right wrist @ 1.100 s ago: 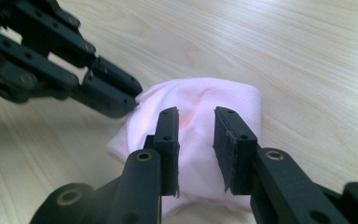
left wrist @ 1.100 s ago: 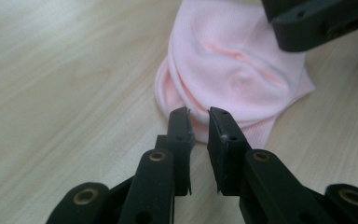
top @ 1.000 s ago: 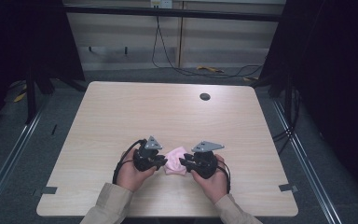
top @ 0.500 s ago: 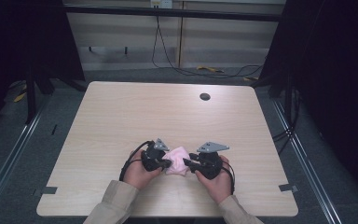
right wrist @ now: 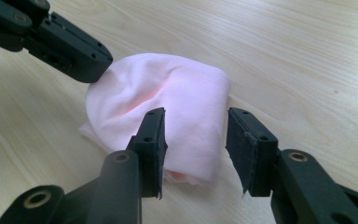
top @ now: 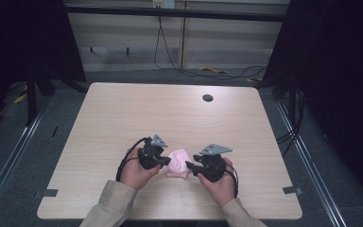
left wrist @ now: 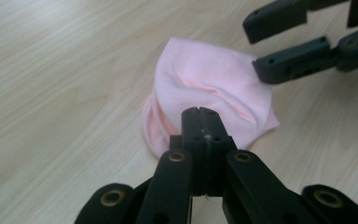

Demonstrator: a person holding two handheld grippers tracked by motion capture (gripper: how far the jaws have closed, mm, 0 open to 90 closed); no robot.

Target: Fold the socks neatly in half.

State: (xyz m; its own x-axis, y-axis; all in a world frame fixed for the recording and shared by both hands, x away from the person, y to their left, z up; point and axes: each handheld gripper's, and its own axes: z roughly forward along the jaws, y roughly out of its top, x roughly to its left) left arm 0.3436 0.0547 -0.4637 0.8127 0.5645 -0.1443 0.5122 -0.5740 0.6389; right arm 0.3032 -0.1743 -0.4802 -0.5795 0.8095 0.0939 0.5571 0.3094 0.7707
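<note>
A crumpled pink cloth (top: 178,161) lies bunched on the wooden table (top: 123,113) near its front edge, between my two grippers. My left gripper (top: 166,161) reaches it from the left. Its jaws are pressed together (left wrist: 199,114) on a fold at the cloth's (left wrist: 205,88) near edge. My right gripper (top: 191,166) comes in from the right, and its jaws have just been opening. They now stand apart (right wrist: 195,126) on either side of the cloth's (right wrist: 177,98) folded end without pressing it. The left gripper's tip (right wrist: 98,65) touches the cloth's far side.
A round dark grommet hole (top: 207,98) sits near the table's far edge. Bare wood stretches behind and to both sides of the hands. Cables lie on the floor beyond the table, and dark frames stand to the left and right.
Both hands stay at the cloth. The left gripper has shifted only slightly against it, and the cloth lies in the same spot.
</note>
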